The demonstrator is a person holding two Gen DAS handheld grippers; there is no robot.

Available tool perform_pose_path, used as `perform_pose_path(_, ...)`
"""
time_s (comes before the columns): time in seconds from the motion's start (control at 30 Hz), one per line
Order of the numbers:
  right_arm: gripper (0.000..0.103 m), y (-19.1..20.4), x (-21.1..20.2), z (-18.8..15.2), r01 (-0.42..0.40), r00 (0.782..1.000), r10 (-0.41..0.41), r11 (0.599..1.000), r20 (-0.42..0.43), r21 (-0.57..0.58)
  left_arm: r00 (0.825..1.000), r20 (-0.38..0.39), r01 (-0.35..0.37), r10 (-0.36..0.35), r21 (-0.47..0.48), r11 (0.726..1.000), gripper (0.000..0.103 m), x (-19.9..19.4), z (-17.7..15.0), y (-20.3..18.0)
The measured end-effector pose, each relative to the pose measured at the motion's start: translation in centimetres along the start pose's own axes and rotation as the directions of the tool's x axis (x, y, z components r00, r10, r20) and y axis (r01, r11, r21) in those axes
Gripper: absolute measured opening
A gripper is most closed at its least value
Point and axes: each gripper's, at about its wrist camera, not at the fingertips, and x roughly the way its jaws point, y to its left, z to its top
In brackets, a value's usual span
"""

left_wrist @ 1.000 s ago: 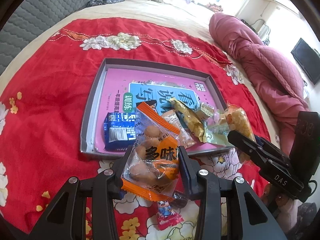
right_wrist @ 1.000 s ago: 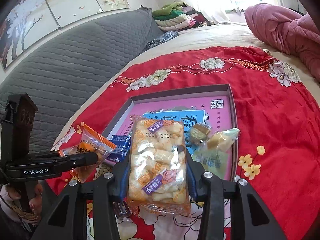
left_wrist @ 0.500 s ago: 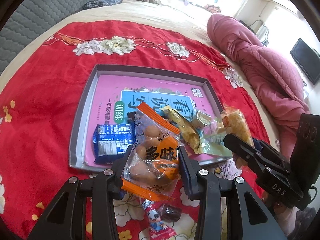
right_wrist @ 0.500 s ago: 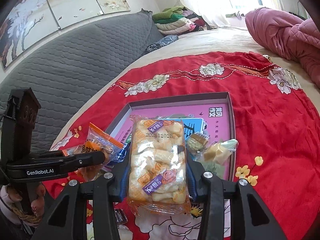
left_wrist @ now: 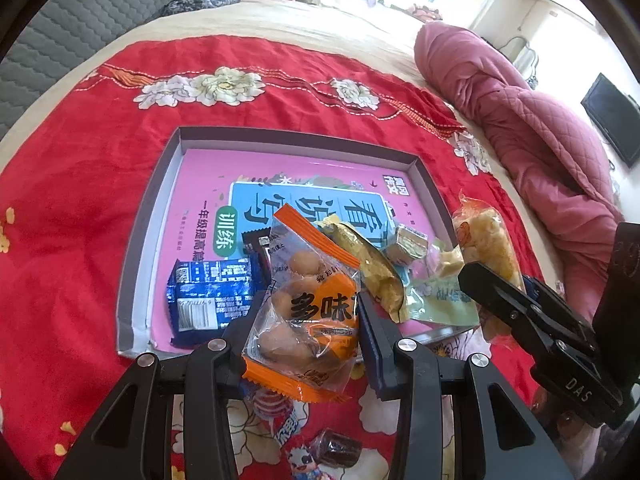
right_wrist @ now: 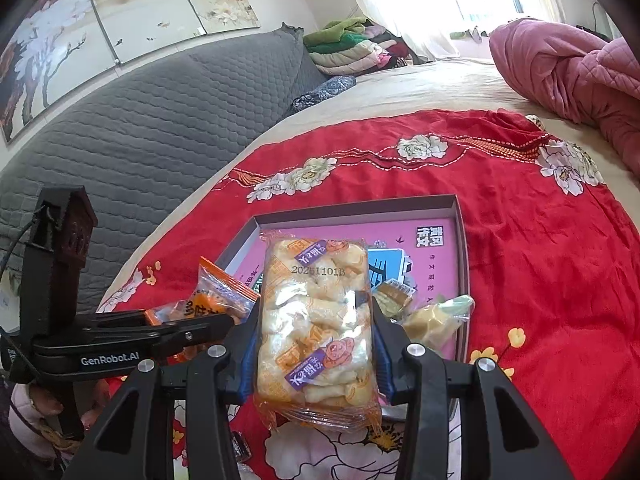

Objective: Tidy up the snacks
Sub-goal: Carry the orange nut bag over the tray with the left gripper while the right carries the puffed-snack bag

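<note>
My left gripper [left_wrist: 310, 308] is shut on an orange-edged clear bag of round brown snacks [left_wrist: 308, 304], held just above the near rim of the grey tray [left_wrist: 132, 264]. The tray has a pink printed floor and holds a blue packet [left_wrist: 208, 292], a yellow-brown wrapper [left_wrist: 372, 268], a small wrapped cube [left_wrist: 408, 242] and a pale green packet [left_wrist: 440, 300]. My right gripper [right_wrist: 314, 320] is shut on a clear pack of pale puffed snacks [right_wrist: 316, 320], over the tray's near edge [right_wrist: 462, 248]. From the left wrist view that gripper [left_wrist: 516, 312] and its pack [left_wrist: 484, 248] sit at the tray's right corner.
The tray lies on a red flowered cloth [left_wrist: 80, 168] spread over a bed. Loose sweets lie on the cloth under my left gripper: a cartoon-printed wrapper [left_wrist: 288, 428] and a dark wrapped candy [left_wrist: 336, 446]. A pink quilt [left_wrist: 540, 132] is heaped on the right, a grey padded headboard [right_wrist: 160, 120] on the left.
My left gripper has moved forward over the tray's near rim with the orange bag. The right gripper has barely shifted and keeps its pack.
</note>
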Motion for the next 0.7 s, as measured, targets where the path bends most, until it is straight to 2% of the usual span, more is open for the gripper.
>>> perform_pose_path(0.7, 0.046, -1.0, 3.1, 0.3, 0.033, 0.998, -0.032, 0.999, -0.048, 0.011, 1.000, -0.018, -0.010, 0.010, 0.006, 1.000, 0.044, 2.6, 0.8, -0.4)
